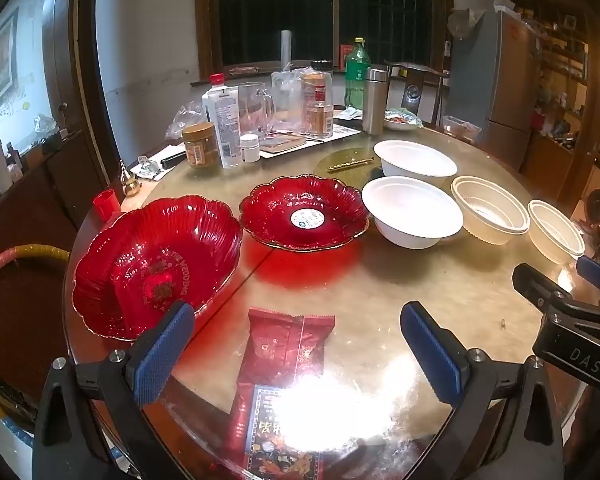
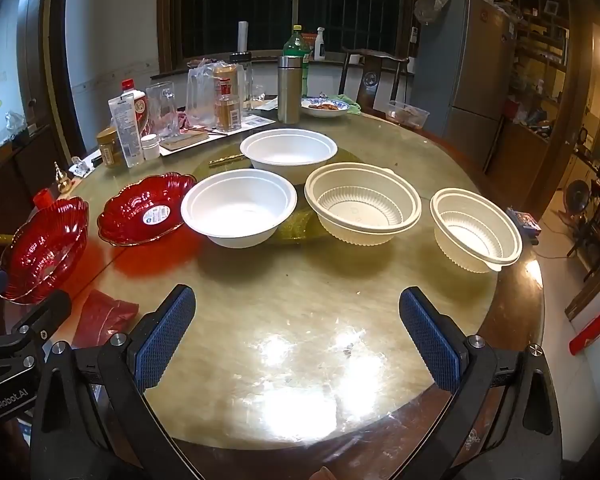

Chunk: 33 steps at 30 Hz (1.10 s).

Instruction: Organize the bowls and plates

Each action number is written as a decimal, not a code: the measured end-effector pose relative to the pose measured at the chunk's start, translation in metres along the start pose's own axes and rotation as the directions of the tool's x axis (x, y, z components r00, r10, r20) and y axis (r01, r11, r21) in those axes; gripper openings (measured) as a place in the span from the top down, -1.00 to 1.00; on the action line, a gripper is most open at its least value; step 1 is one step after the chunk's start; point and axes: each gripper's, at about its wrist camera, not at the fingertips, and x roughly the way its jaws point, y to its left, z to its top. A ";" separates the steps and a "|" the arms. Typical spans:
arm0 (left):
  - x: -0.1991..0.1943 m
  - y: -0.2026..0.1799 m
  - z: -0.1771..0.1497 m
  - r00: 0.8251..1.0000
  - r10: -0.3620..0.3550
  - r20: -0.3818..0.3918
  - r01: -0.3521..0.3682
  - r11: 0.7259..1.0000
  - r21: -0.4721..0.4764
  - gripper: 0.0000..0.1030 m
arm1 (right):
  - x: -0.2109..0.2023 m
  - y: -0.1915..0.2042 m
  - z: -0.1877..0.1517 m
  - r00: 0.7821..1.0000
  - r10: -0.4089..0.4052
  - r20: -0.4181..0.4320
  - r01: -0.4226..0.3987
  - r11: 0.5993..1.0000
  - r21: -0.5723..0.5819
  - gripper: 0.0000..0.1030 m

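On the round glass-topped table [image 2: 300, 292], the dishes stretch in a loose row from left to right. Farthest left sits a deep red glass bowl [image 1: 156, 264] with a scalloped rim, right at the table's left edge. Just to its right, apart from it, is a shallower red scalloped plate [image 1: 304, 212] with a round white sticker in its middle. Next comes a plain white bowl [image 2: 239, 207], its rim close beside the red plate, and behind it, farther away, a second white bowl [image 2: 288, 150] of the same kind. Right of these stands a cream ribbed bowl [image 2: 363, 208], and well apart to its right, near the table's right edge, a smaller cream ribbed bowl [image 2: 476, 230]. All of them sit upright and none is stacked in another.

A red snack packet [image 1: 286, 344] lies flat on the near side of the table, in front of the red bowl and plate. Bottles, jars and a steel flask [image 2: 289, 88] crowd the far left of the table.

The left gripper [image 1: 296, 344] hovers over the near edge above the packet, jaws wide and holding nothing. The right gripper [image 2: 298, 340] hovers over bare table in front of the white and cream bowls, jaws equally wide and empty.
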 end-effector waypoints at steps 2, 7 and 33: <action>-0.001 -0.001 0.000 1.000 0.002 -0.002 -0.002 1.000 0.002 -1.00 | -0.001 0.000 0.000 1.000 0.000 -0.002 0.000 1.000 0.001 -1.00; 0.001 0.003 -0.003 1.000 -0.001 -0.001 0.001 1.000 0.000 -1.00 | -0.005 0.002 -0.002 1.000 -0.001 -0.002 0.001 1.000 0.000 -1.00; -0.001 0.003 -0.007 1.000 -0.005 -0.001 0.005 1.000 0.004 -1.00 | -0.004 -0.001 -0.002 1.000 0.001 0.026 -0.001 1.000 0.001 -1.00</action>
